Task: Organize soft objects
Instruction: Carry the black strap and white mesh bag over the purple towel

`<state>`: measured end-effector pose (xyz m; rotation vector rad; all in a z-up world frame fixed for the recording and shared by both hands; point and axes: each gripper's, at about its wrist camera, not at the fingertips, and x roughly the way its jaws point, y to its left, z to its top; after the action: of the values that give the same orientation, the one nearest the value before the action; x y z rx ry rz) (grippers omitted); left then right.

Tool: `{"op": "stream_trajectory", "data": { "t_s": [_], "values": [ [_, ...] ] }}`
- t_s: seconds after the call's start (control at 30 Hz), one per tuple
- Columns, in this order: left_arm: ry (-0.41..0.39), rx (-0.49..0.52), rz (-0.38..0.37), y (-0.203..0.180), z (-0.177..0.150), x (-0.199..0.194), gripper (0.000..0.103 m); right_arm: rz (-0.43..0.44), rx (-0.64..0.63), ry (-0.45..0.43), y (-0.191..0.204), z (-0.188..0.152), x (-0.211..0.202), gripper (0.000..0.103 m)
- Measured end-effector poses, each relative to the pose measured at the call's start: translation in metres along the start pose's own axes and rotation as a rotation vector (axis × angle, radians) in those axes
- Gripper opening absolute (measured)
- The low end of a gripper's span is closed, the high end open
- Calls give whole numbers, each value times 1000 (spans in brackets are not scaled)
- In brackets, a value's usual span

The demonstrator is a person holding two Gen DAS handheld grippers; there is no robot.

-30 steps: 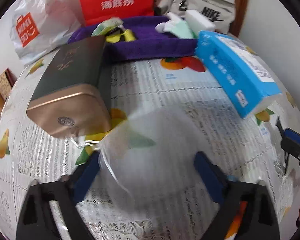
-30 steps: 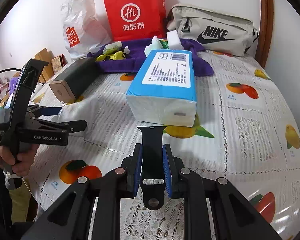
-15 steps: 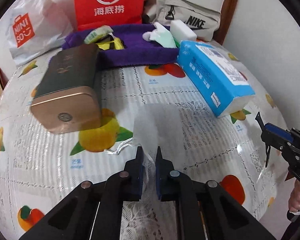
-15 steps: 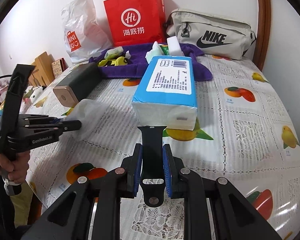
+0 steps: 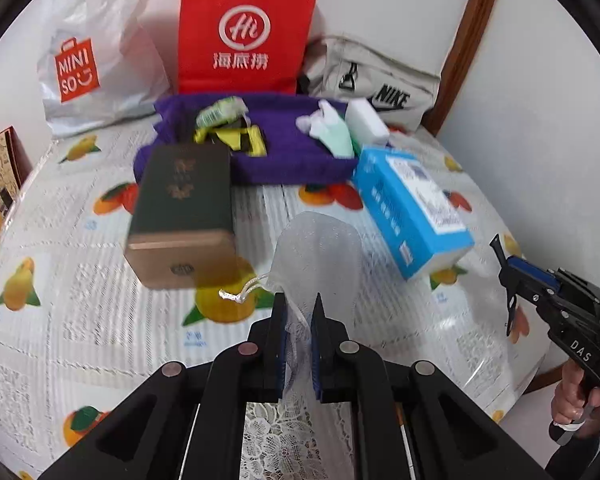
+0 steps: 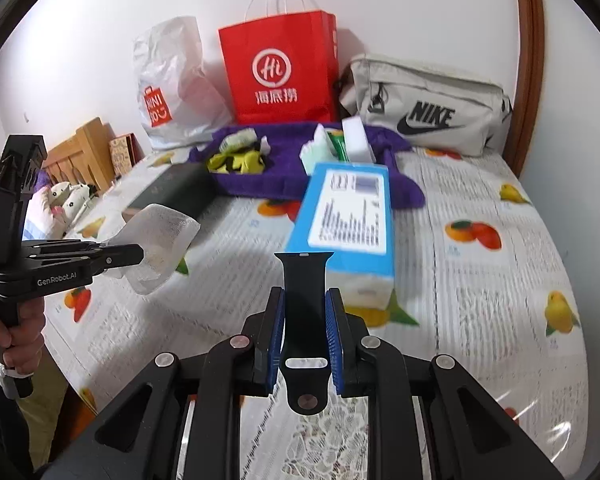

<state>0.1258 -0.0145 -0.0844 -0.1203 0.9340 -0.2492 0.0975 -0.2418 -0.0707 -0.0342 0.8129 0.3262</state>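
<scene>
left gripper gripping mesh pouch, watch strap

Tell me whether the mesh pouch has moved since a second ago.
Yes. The mesh pouch, then lying on the tablecloth beside the gold box, now hangs lifted off it, pinched in the left gripper.

The left claw has clamped the mesh pouch and lifted it.

A home room: fruit-print tablecloth, shopping bags, wooden furniture by the wall.
</scene>
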Motion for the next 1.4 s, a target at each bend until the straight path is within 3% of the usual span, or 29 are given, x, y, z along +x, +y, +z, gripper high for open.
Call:
{"op": "stream_trajectory", "data": {
  "t_s": [0.47, 0.97, 1.4],
  "values": [
    [-70, -44, 24, 20, 44, -20, 10, 28, -8, -67, 6, 63, 3, 20],
    [-91, -70, 42, 41, 95, 0, 10, 91, 23, -102, 0, 130, 47, 20],
    [-99, -86, 52, 52, 132, 21, 10, 76, 21, -117, -13, 166, 76, 20]
  ]
}}
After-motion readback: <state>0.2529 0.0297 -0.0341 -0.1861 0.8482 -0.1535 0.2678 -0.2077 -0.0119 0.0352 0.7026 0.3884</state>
